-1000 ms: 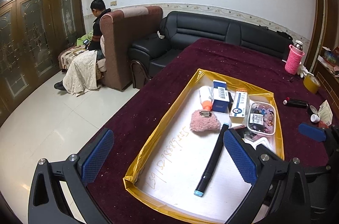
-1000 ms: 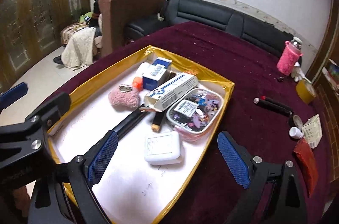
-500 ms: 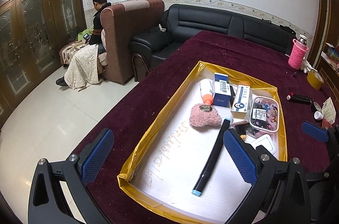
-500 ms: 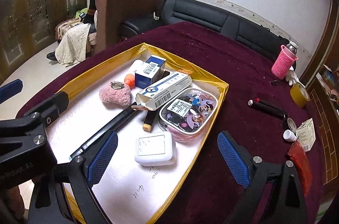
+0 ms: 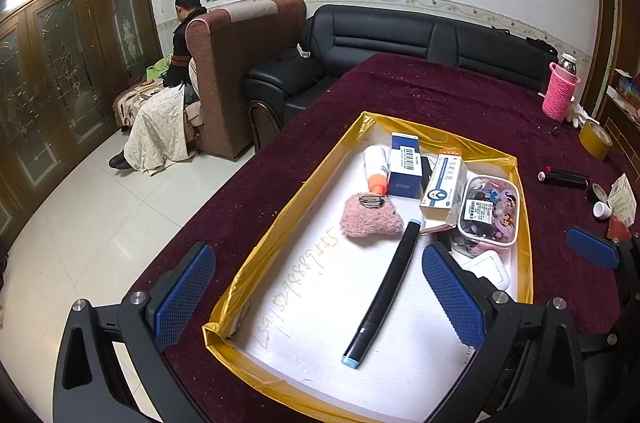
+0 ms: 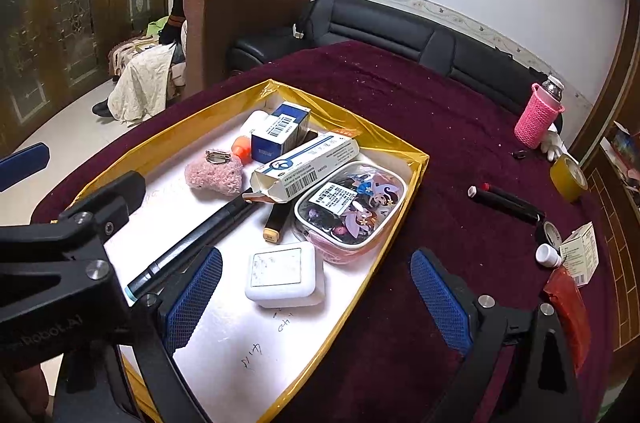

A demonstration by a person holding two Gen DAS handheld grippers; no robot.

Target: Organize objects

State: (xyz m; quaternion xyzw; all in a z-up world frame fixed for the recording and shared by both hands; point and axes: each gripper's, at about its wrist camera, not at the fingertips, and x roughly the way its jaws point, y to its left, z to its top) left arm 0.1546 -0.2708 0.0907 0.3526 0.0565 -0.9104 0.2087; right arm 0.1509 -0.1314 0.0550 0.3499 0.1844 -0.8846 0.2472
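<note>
A yellow-rimmed white tray (image 5: 280,223) on the maroon tablecloth holds a black marker (image 5: 384,297), a pink fluffy clip (image 5: 370,219), a white bottle with an orange cap (image 5: 376,169), a blue box (image 5: 406,163), a white and blue carton (image 5: 444,187), a clear cartoon pouch (image 5: 490,209) and a white square case (image 6: 284,275). My left gripper (image 5: 316,287) hovers open over the tray's near end, above the marker. My right gripper (image 6: 316,297) hangs open over the tray's near right corner, just behind the white case. Neither holds anything.
On the cloth right of the tray lie black and red tubes (image 6: 506,201), a yellow tape roll (image 6: 568,177), a pink-sleeved bottle (image 6: 538,117), a small carton (image 6: 580,255) and a red packet (image 6: 566,307). A person sits in an armchair (image 5: 224,75) beyond the table's left edge.
Both grippers have drawn back and lifted a little, so the tray sits slightly farther off in each view. Nothing in the tray has moved and nothing was taken hold of.
</note>
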